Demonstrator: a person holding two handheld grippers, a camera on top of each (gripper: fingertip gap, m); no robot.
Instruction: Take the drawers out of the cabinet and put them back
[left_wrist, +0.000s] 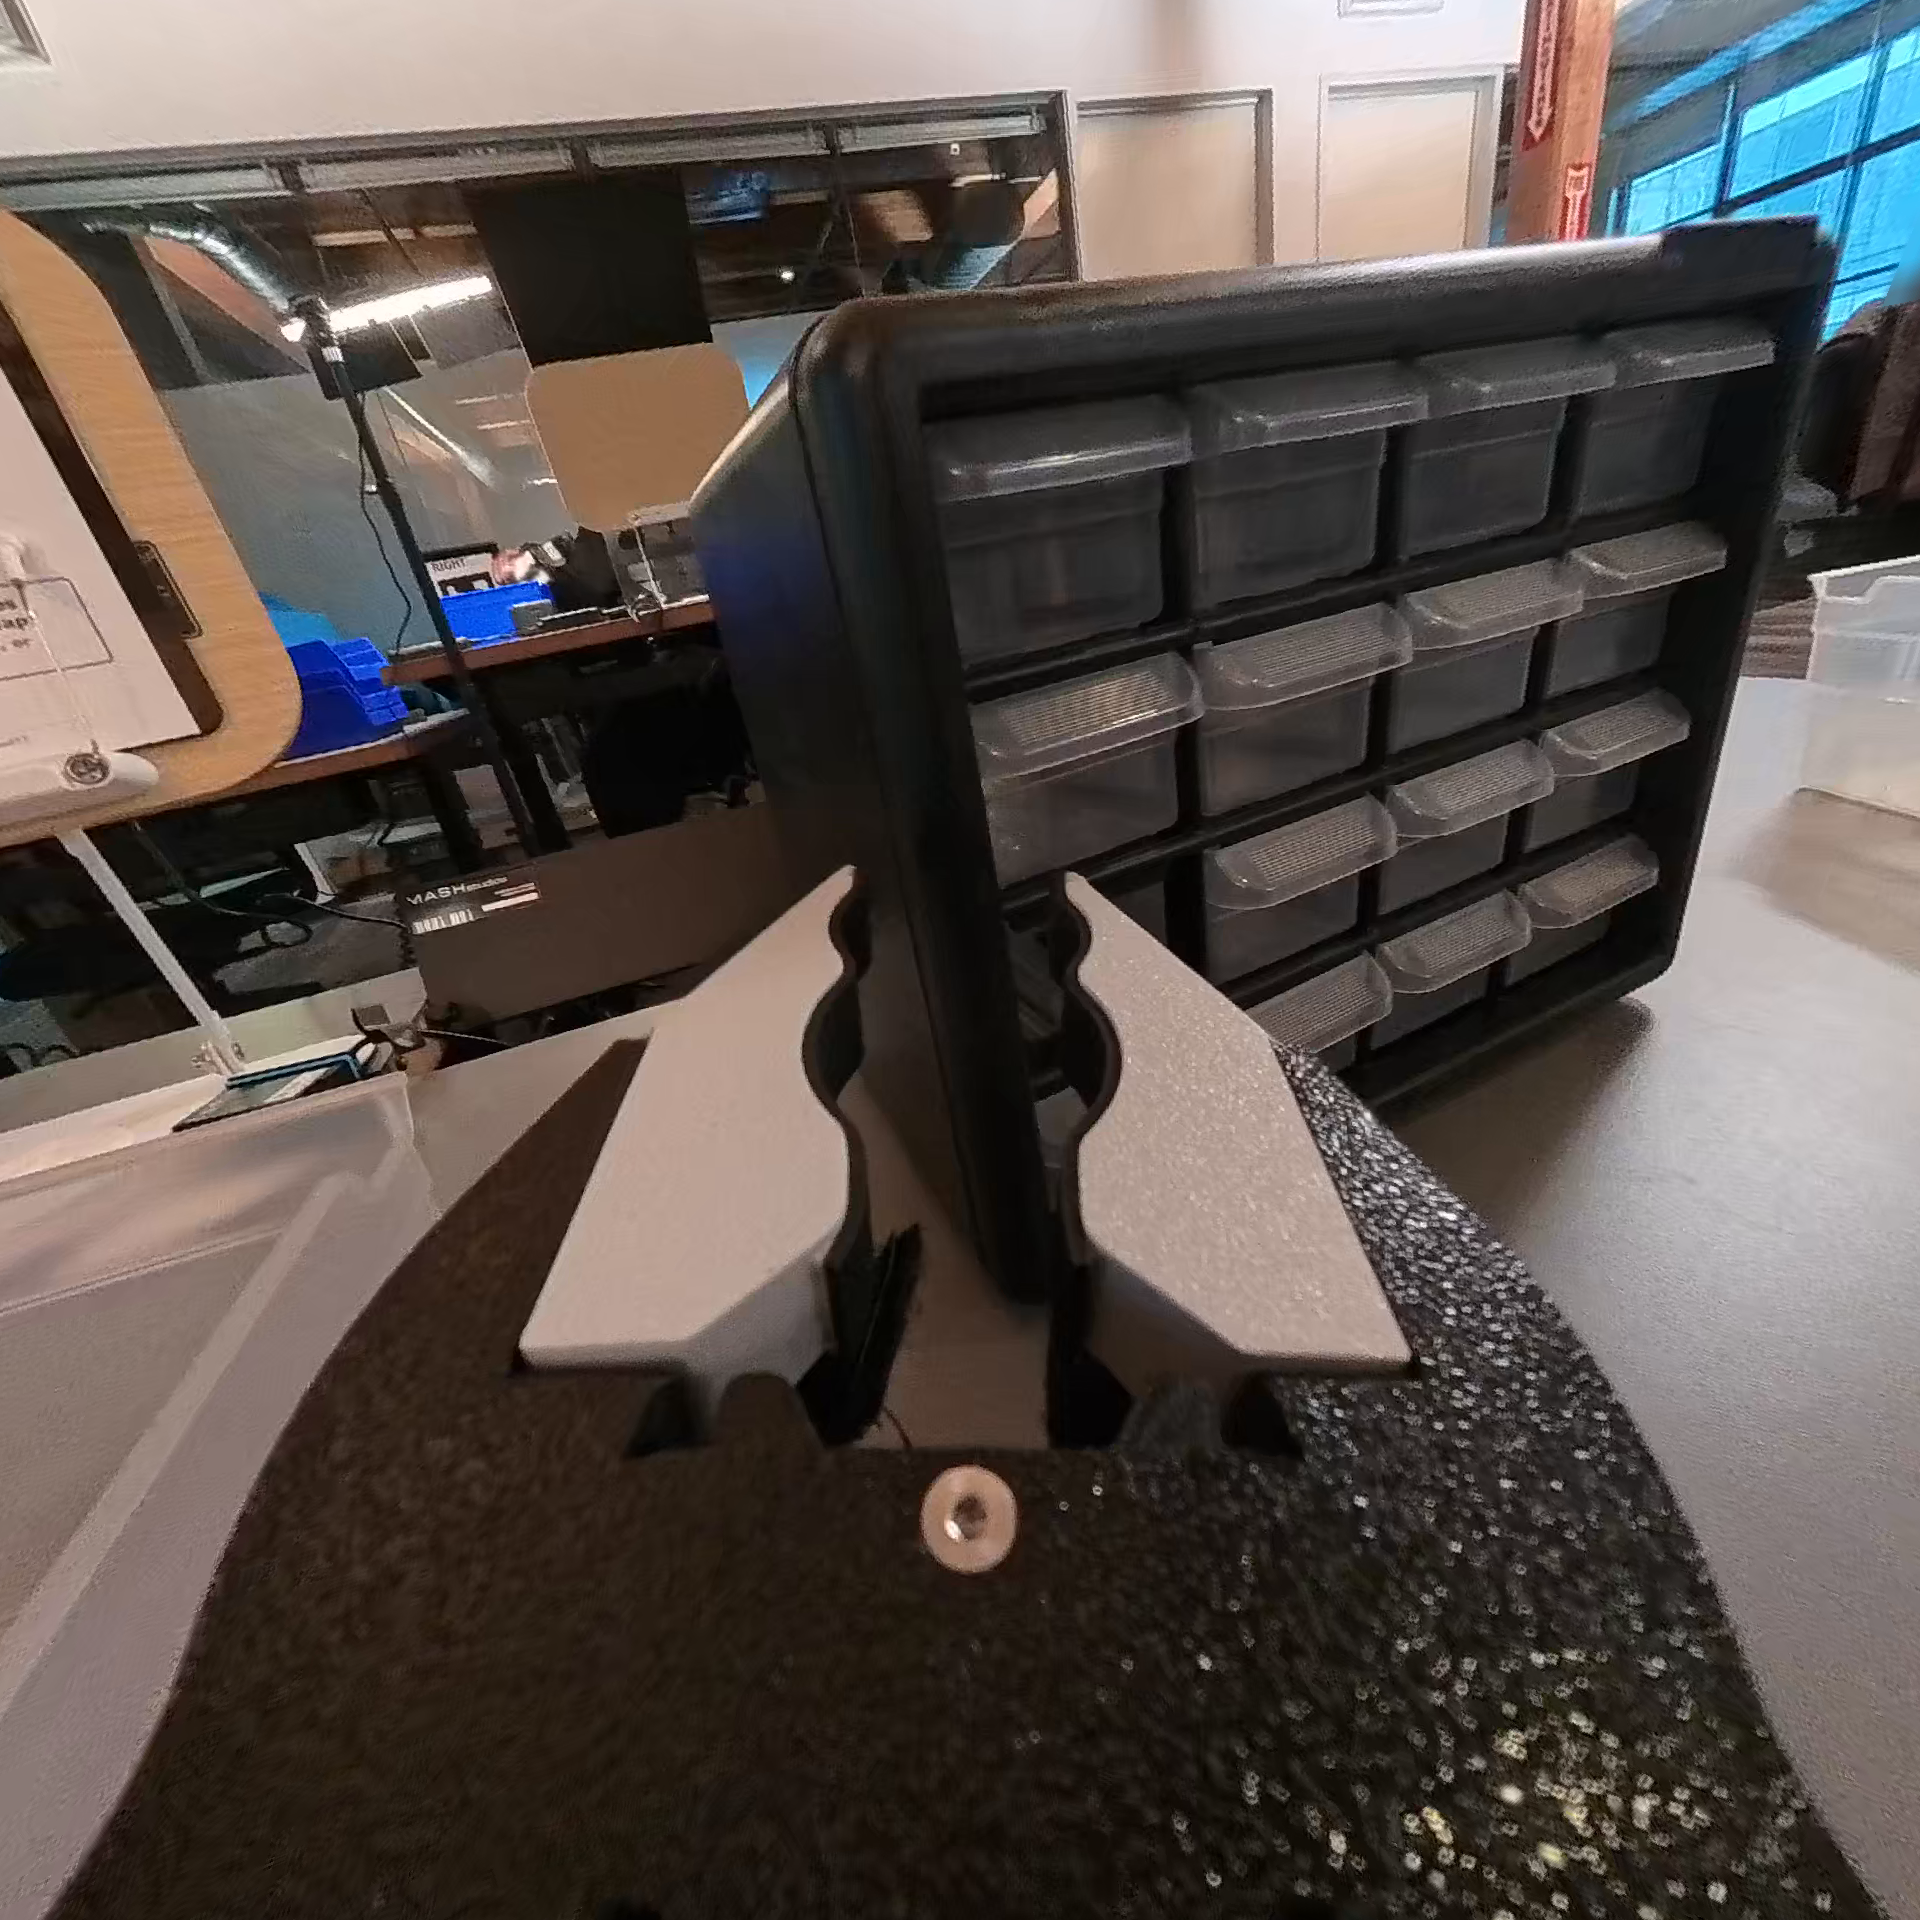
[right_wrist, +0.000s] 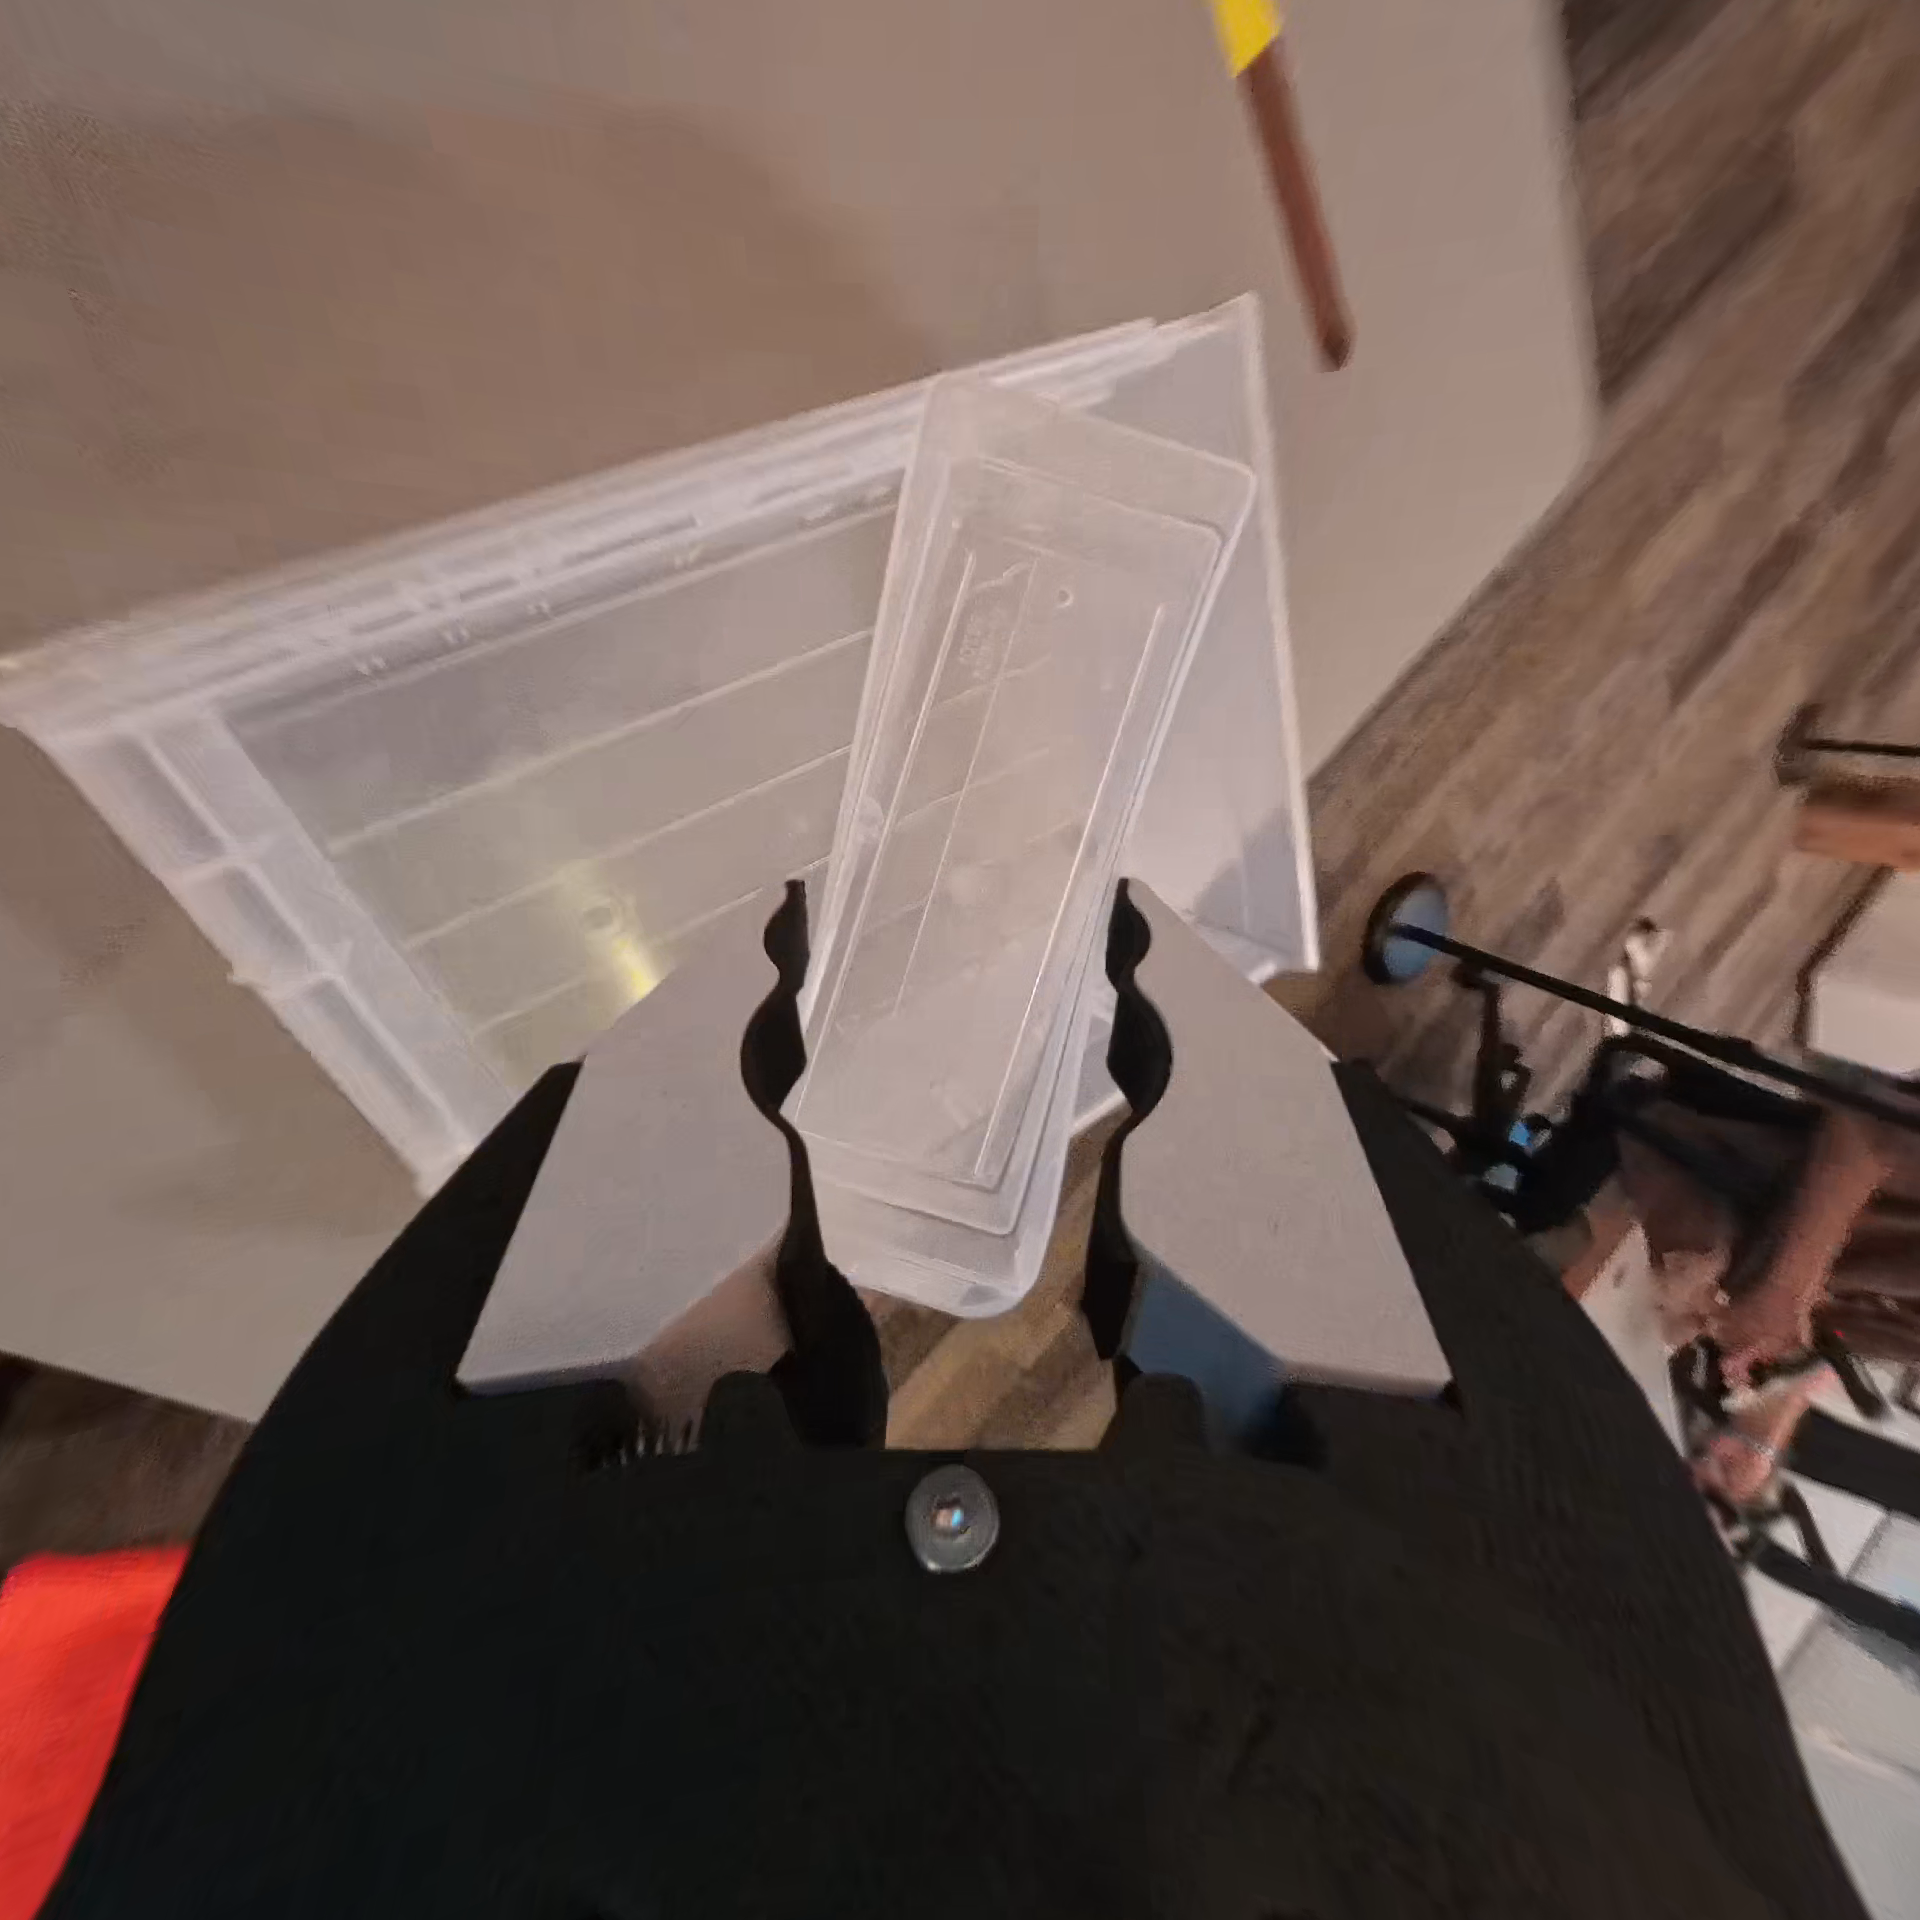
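A black cabinet with rows of clear drawers stands tilted on the grey table. My left gripper is shut on the cabinet's left front edge, one finger outside the side wall and one inside the bottom-left slot, which looks empty. In the right wrist view my right gripper is shut on a clear drawer, gripped by its near end. The drawer hangs over a clear plastic bin that lies on the table.
A clear bin sits left of the left gripper, another at the far right. The table edge and wood floor lie right of the bin. A black stand and an orange thing are nearby.
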